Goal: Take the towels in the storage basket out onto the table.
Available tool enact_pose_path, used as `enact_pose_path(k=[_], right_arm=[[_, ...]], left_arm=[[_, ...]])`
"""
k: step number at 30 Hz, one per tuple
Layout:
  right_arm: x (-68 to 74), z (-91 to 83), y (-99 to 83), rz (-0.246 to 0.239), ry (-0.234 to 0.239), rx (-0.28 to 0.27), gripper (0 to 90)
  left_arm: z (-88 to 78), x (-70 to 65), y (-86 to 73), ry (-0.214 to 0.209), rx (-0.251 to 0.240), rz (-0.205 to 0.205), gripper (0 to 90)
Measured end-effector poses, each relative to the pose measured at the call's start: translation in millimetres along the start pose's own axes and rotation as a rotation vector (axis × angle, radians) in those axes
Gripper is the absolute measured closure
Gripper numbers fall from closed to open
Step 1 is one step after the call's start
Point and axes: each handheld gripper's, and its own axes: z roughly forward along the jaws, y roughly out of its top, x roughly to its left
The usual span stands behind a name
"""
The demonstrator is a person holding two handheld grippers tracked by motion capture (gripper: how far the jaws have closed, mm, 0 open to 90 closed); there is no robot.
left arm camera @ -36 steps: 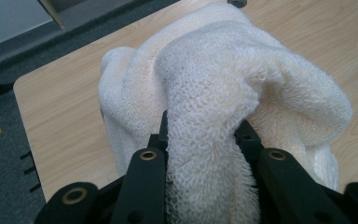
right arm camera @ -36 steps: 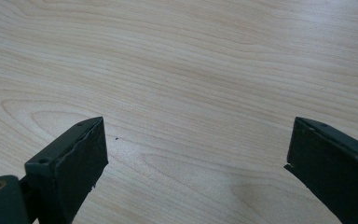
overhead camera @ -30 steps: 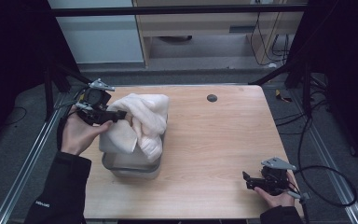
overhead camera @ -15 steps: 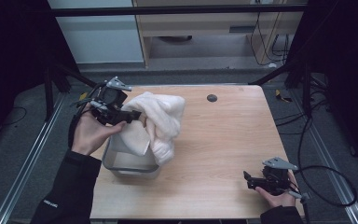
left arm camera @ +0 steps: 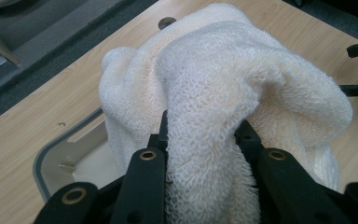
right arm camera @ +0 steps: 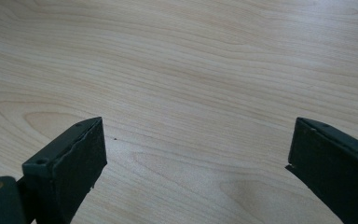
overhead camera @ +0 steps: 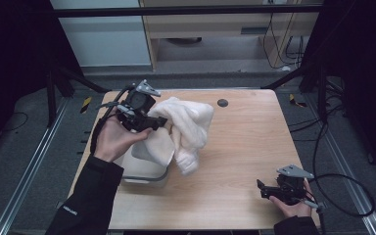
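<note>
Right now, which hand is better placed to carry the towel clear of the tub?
Left. The left hand-held gripper is clamped on the white towel above the grey tub. The right hand-held gripper rests open at the table's near corner.

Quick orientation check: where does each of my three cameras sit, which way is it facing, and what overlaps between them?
High view: above the person's side, looking forward and down on the table; both forearms, left gripper and right gripper show.
Left gripper view: rides the left gripper, looking along its jaws, clamped on the white towel, with the grey bin beneath.
Right gripper view: rides the right gripper, jaws wide apart over bare tabletop.
Shared: towel and bin appear in the high and left gripper views.
</note>
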Motion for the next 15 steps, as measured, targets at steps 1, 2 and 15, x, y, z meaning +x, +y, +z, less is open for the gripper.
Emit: enact_pose_path(k=[1, 2, 15], right_arm=[[-0.2, -0.1, 0.0, -0.001, -0.001, 0.0, 4.1], [-0.2, -0.1, 0.0, -0.001, -0.001, 0.0, 4.1], [-5.4, -2.1, -2.2, -0.003, -0.014, -0.012, 5.0]], left_arm=[[2.1, -2.2, 1.4, -0.002, 0.002, 0.004, 71.2], [2.1, -2.2, 1.4, -0.002, 0.002, 0.004, 71.2], [32.7, -29.5, 21.4, -0.05, 0.011, 0.056, 71.2]])
